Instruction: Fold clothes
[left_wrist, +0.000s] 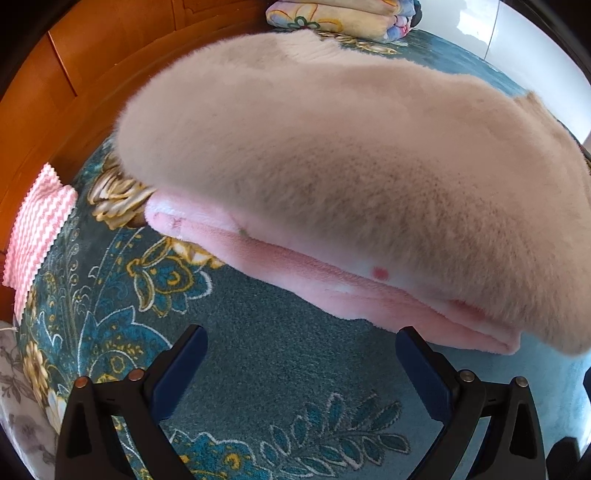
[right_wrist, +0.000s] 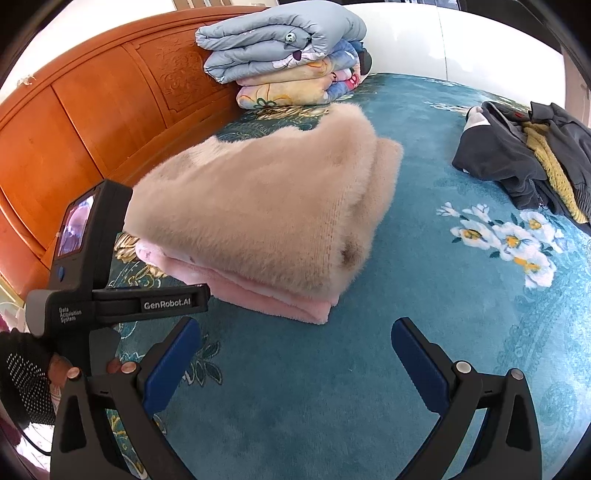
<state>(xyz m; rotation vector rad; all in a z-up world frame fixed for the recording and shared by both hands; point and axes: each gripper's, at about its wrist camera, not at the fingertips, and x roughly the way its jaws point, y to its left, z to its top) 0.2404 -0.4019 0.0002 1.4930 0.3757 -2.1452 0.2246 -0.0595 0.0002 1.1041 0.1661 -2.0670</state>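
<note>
Two folded garments stacked, fluffy beige sweater (right_wrist: 258, 206) atop pink fleece (right_wrist: 280, 301), both grippers wide open, empty.

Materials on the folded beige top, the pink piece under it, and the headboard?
Beige top: looks like long-pile faux fur or fuzzy knit, hairs standing off the edge. Pink piece: likely short-pile fleece, matte and plush. Headboard: apparently varnished wood, orange gloss, carved panels.

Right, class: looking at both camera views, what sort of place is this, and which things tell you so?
Most likely a bedroom. The clothes lie on a teal floral bedspread against a carved wooden headboard, where folded quilts are stacked. A pile of dark clothes waits nearby.
</note>
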